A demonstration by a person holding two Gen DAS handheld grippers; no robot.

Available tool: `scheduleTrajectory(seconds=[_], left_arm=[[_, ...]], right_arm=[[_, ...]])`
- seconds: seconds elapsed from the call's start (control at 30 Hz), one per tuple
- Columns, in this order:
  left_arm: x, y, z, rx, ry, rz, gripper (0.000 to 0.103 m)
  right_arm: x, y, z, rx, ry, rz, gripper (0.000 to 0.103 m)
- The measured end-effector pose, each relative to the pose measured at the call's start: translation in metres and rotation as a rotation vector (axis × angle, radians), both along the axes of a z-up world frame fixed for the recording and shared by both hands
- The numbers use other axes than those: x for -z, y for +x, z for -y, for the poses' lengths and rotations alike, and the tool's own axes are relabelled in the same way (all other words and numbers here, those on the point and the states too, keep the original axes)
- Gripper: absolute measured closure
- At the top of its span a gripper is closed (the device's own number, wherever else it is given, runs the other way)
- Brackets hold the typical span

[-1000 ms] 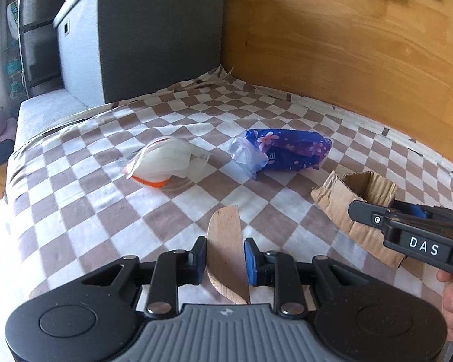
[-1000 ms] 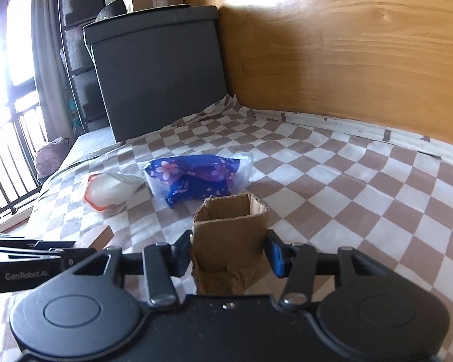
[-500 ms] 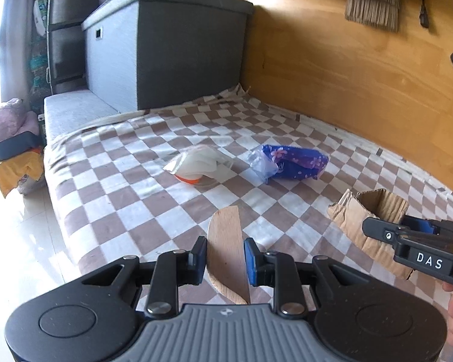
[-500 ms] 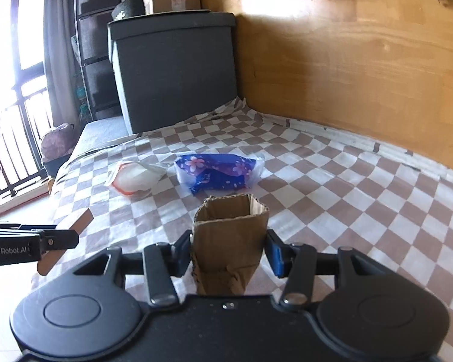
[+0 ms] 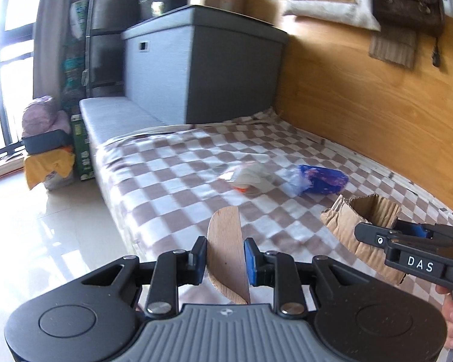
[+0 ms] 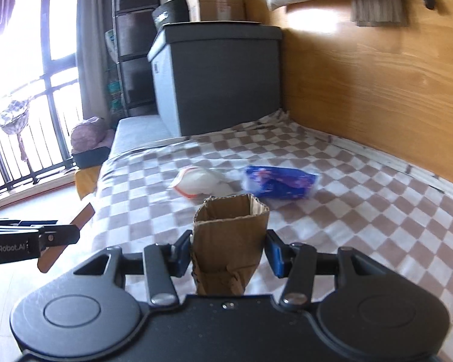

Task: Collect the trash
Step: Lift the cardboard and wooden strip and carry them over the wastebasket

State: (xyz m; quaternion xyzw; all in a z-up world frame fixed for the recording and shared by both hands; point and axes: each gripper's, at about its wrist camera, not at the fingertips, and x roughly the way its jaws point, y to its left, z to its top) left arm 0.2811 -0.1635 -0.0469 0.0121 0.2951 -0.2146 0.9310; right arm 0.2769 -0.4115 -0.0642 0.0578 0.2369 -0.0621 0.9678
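My left gripper (image 5: pixel 225 258) is shut on a thin curved wooden piece (image 5: pixel 226 253), held above the near edge of the checkered bed (image 5: pixel 172 181). My right gripper (image 6: pixel 228 253) is shut on a crumpled cardboard sleeve (image 6: pixel 229 241), seen from the side in the left wrist view as the cardboard sleeve (image 5: pixel 359 223). Farther back on the bed lie a white and orange plastic bag (image 6: pixel 199 182) and a blue flowered wrapper (image 6: pixel 279 182); the left wrist view shows the same bag (image 5: pixel 249 178) and wrapper (image 5: pixel 320 179). The left gripper (image 6: pixel 60 233) enters the right wrist view at the left edge.
A grey storage box (image 5: pixel 202 69) stands at the head of the bed against the wooden wall (image 5: pixel 362 102). Left of the bed is tiled floor (image 5: pixel 45 241) with a yellow-covered pile of things (image 5: pixel 48 160) and a window with railing (image 6: pixel 21 90).
Both grippers have pulled back and up from the bed with their pieces still gripped. The bag and wrapper now look smaller and farther off, and the floor has come into view.
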Motion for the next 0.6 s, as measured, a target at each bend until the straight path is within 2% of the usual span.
scheduleTrajectory(seconds=[0.33, 0.6], left_arm=[[0.002, -0.002, -0.085, -0.121, -0.02, -0.024, 0.075], [0.017, 0.006, -0.143, -0.213, -0.041, -0.043, 0.075]], right_arm=[[-0.002, 0.02, -0.071, -0.097, -0.025, -0.026, 0.052], [0.009, 0.043, -0.129, -0.192, -0.029, -0.066, 0.052]])
